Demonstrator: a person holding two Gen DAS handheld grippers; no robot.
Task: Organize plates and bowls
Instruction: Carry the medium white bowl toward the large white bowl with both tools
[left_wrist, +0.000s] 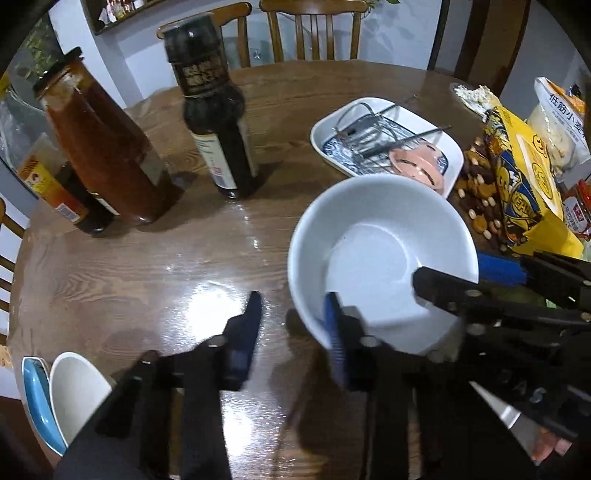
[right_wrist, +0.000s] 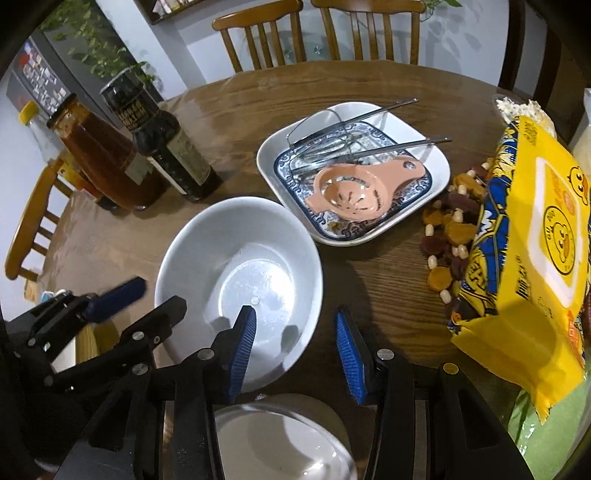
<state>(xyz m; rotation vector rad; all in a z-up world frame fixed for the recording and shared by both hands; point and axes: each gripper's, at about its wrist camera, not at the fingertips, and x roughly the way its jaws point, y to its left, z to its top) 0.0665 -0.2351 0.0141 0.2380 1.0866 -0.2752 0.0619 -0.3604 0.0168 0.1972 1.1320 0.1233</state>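
Note:
A large white bowl (left_wrist: 384, 236) (right_wrist: 236, 273) sits on the wooden table. My left gripper (left_wrist: 293, 317) is open, its right finger inside the bowl's near rim, its left finger outside. My right gripper (right_wrist: 295, 332) is open, its left finger over the bowl's inside, its right finger outside the rim. A square white plate with a blue pattern (left_wrist: 454, 155) (right_wrist: 436, 162) lies beyond, holding a pink egg separator (right_wrist: 354, 192) and metal utensils (right_wrist: 369, 122). A white plate (right_wrist: 280, 435) lies under my right gripper. A white bowl in a blue one (left_wrist: 74, 391) sits at the left wrist view's bottom left.
Sauce bottles (left_wrist: 110, 147) (right_wrist: 162, 147) stand at the left. A yellow snack bag (right_wrist: 532, 258) and scattered dried snacks (right_wrist: 450, 229) lie at the right. Wooden chairs (right_wrist: 332, 33) ring the far side of the table.

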